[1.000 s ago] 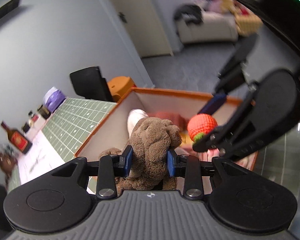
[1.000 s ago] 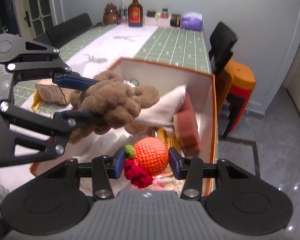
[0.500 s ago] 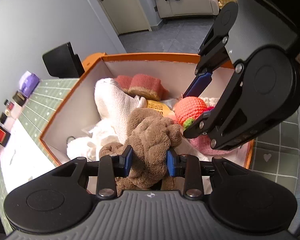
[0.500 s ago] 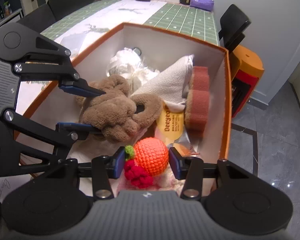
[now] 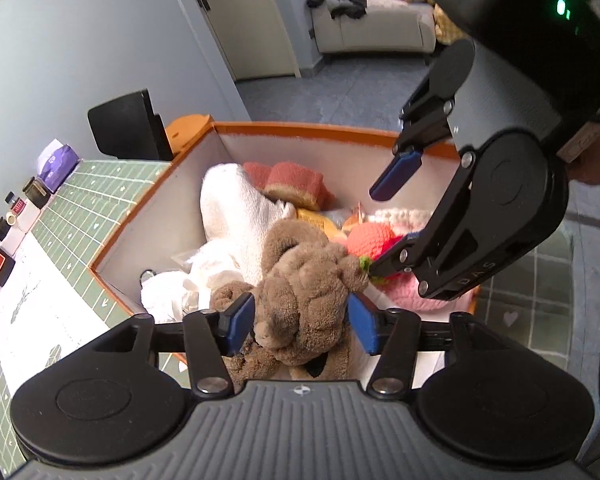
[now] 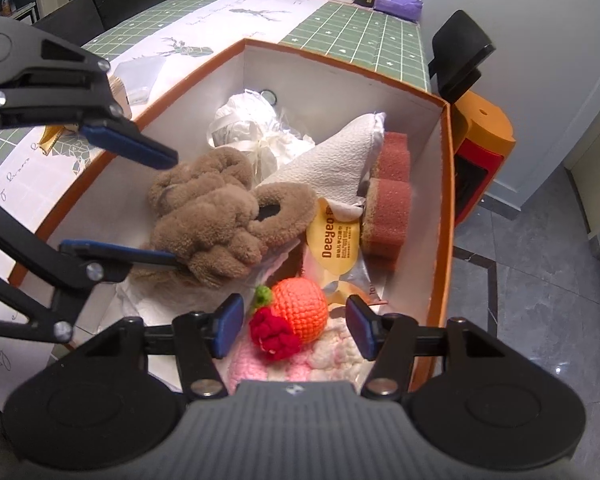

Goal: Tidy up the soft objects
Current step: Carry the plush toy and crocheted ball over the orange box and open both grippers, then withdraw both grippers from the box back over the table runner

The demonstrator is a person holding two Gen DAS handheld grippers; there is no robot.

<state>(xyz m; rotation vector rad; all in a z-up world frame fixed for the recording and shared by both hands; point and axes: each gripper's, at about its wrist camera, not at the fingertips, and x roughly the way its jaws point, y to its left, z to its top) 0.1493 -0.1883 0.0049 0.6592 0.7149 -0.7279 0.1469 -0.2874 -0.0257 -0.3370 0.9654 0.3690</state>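
Brown plush [image 5: 300, 280] between spread left tool [image 5: 300, 322] fingers, inside box [image 5: 160, 208]

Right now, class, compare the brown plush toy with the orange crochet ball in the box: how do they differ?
The brown plush toy is fuzzy, lumpy and larger; the orange crochet ball is knitted, round and smaller. The plush is plain brown; the ball carries a green tuft and red knit. Both lie inside the orange box, each between open tongs.

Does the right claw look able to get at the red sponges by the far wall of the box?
Probably yes: the right claw is open, and only the crocheted orange ball and yellow packet lie between it and the red sponges.
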